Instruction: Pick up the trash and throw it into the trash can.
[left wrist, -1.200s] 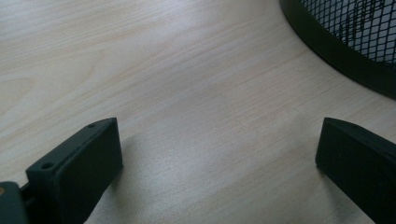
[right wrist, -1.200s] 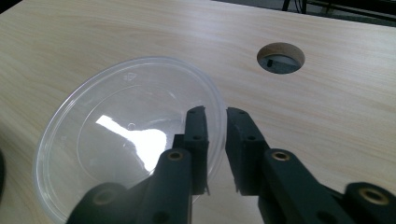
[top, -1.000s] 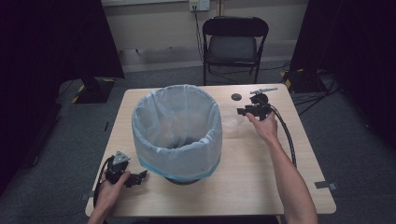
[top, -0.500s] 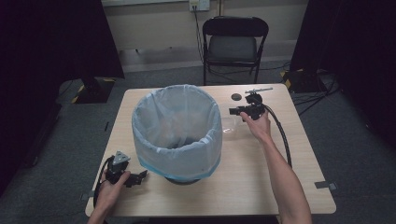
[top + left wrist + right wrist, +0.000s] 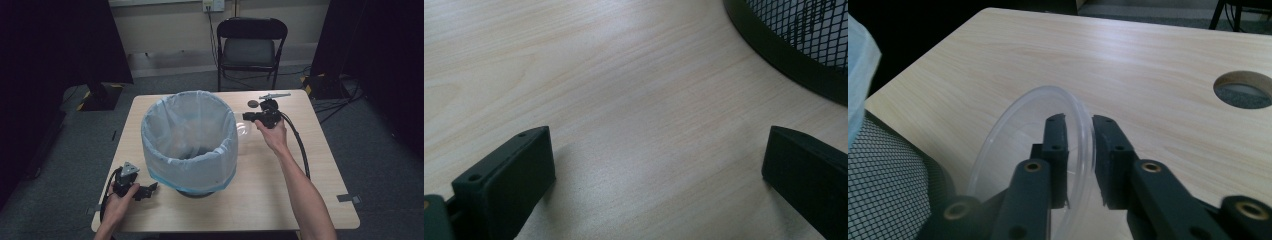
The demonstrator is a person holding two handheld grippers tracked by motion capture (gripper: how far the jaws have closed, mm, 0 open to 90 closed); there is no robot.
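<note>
Clear plastic cup [image 5: 1033, 150] rim sits pinched inside right gripper [image 5: 1079, 125].

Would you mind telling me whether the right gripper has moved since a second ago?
Yes. The right gripper, jaws just closed on the clear plastic cup, has shifted toward the lined bin.

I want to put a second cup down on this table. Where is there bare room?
Bare table stretches wide along the near edge, between the lined bin and the right forearm, and beyond that arm toward the right edge. It is crowded at the far right corner: right gripper pinching a clear cup, cable hole.
</note>
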